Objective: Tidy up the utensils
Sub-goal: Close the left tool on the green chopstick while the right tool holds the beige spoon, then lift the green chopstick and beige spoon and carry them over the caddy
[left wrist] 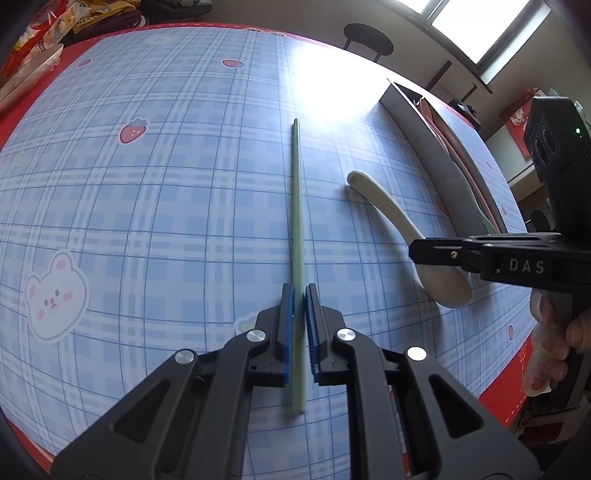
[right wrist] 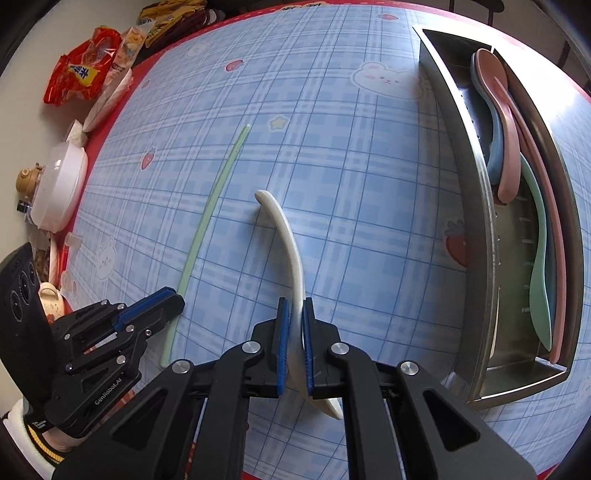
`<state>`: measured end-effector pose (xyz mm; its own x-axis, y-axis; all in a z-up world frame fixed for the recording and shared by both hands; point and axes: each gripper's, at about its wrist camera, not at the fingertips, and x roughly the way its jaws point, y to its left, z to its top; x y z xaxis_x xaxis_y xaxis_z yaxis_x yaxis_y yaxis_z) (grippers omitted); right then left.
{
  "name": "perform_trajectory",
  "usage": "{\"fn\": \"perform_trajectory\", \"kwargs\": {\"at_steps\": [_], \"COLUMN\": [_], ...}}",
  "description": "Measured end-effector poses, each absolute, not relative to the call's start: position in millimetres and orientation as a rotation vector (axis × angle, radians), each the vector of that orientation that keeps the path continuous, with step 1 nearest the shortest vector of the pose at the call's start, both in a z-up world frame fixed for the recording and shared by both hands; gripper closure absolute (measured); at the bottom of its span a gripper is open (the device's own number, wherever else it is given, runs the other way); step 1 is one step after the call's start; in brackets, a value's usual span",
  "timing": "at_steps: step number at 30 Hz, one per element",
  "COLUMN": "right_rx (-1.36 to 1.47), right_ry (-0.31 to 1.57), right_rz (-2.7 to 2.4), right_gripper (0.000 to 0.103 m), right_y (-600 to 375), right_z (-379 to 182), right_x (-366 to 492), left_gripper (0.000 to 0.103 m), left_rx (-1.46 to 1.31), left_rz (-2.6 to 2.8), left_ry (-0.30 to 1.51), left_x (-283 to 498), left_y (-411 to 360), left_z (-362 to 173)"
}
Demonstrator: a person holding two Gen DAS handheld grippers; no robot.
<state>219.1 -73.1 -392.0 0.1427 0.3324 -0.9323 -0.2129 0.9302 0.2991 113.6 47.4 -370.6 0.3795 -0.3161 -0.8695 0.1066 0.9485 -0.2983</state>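
Blue plaid sheeting with bear and strawberry prints is covering the bench [left wrist: 155, 206]. Left gripper [left wrist: 299, 295] fingers are clamping the pale green chopstick [left wrist: 297, 229], which is lying flat on the bench. Right gripper [right wrist: 293, 306] fingers are pinching the cream spoon [right wrist: 288, 240] near its bowl end. Only the right wrist view is showing the inside of the steel tray [right wrist: 476, 206], which is holding pink, blue and green spoons, and the snack bags [right wrist: 85, 70] beyond the bench edge. Only the left wrist view is showing a window [left wrist: 476, 26] and a stool [left wrist: 369, 38].
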Motion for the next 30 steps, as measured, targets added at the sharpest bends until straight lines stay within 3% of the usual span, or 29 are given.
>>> {"fn": "perform_trajectory", "kwargs": {"at_steps": [30], "right_rx": [0.359], "right_ry": [1.288], "right_rz": [0.357], "right_gripper": [0.095], "right_y": [-110.6], "right_z": [-398.6], "right_x": [166.7], "left_gripper": [0.09], "left_rx": [-0.181], "left_rz": [-0.264], "left_ry": [1.169], "left_x": [117.7], "left_y": [45.0], "left_z": [-368.0]}}
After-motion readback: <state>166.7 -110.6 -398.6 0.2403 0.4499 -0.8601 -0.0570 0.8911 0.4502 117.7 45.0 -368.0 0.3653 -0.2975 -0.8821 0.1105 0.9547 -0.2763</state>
